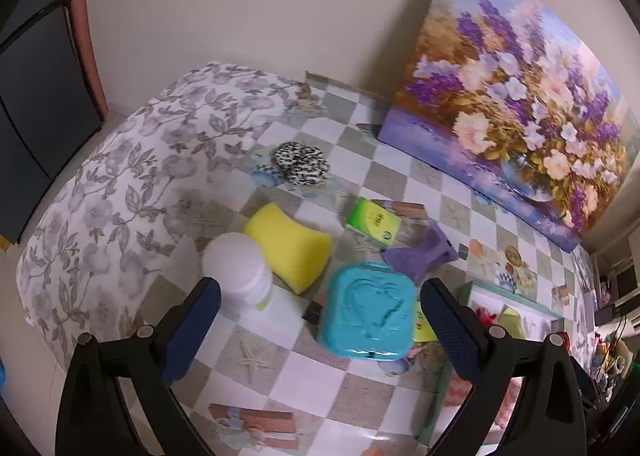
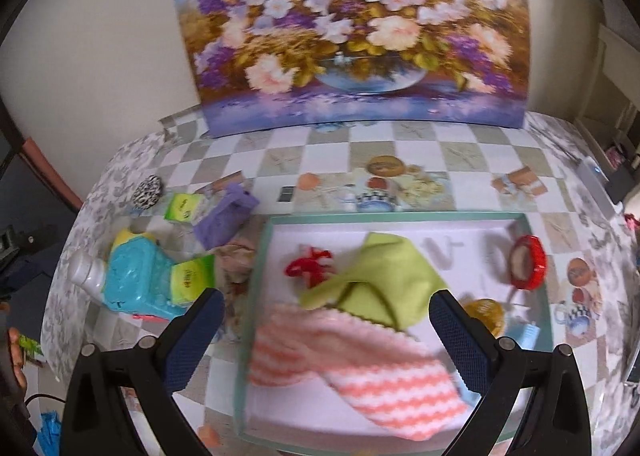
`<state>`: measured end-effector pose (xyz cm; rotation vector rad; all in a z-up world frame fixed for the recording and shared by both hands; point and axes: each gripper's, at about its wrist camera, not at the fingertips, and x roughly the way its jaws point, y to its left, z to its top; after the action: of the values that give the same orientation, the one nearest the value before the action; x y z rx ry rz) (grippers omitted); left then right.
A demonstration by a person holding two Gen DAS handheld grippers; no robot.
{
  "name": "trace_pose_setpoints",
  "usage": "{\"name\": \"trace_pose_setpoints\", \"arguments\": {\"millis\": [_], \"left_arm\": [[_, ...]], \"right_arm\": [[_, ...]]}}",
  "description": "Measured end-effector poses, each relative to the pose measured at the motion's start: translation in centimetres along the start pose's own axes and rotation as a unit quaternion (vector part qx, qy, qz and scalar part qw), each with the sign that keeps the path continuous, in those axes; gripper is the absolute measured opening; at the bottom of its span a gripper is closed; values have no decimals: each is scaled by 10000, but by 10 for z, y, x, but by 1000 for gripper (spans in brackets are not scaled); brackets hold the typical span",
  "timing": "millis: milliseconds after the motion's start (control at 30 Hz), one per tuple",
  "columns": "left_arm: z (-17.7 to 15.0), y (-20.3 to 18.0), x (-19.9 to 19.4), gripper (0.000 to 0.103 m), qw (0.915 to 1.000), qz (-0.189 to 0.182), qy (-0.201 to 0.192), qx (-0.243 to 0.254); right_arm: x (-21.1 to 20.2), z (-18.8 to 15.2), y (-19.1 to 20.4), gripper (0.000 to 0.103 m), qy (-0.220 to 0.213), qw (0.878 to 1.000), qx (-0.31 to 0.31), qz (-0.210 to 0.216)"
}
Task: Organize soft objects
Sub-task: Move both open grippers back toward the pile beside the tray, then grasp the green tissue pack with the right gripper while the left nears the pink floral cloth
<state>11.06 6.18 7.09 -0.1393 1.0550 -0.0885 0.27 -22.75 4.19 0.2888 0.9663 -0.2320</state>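
My left gripper (image 1: 320, 316) is open and empty above the checked table, over a turquoise heart-lid box (image 1: 366, 316). A yellow sponge (image 1: 290, 246) lies just beyond, with a purple cloth (image 1: 420, 258) and a black-and-white scrubber (image 1: 302, 163) farther back. My right gripper (image 2: 326, 330) is open and empty above a white tray (image 2: 440, 221). In the tray lie a pink-and-white striped cloth (image 2: 360, 372), a green cloth (image 2: 380, 284) and a red scrunchie (image 2: 310, 266). The purple cloth (image 2: 224, 217) and scrubber (image 2: 148, 191) also show in the right wrist view.
A white bottle (image 1: 238, 276) stands by the sponge. Green packets (image 1: 372, 221) (image 2: 192, 282) lie near the turquoise box (image 2: 136, 276). A flower painting (image 1: 512, 95) leans on the wall. The tray also holds a red-rimmed round item (image 2: 528, 262) and an amber item (image 2: 486, 314).
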Motion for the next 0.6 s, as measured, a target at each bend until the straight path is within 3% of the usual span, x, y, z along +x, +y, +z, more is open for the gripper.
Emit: {"name": "trace_pose_setpoints", "arguments": {"millis": [267,600], "left_arm": [[1,21,13,100,9997,-65,194,-159],[21,35,29,100,9990,-96,407,-181]], "right_arm": [[20,2,52,103,274,9976,-386,504],[38,12,77,103,473,9958,-569,530]]}}
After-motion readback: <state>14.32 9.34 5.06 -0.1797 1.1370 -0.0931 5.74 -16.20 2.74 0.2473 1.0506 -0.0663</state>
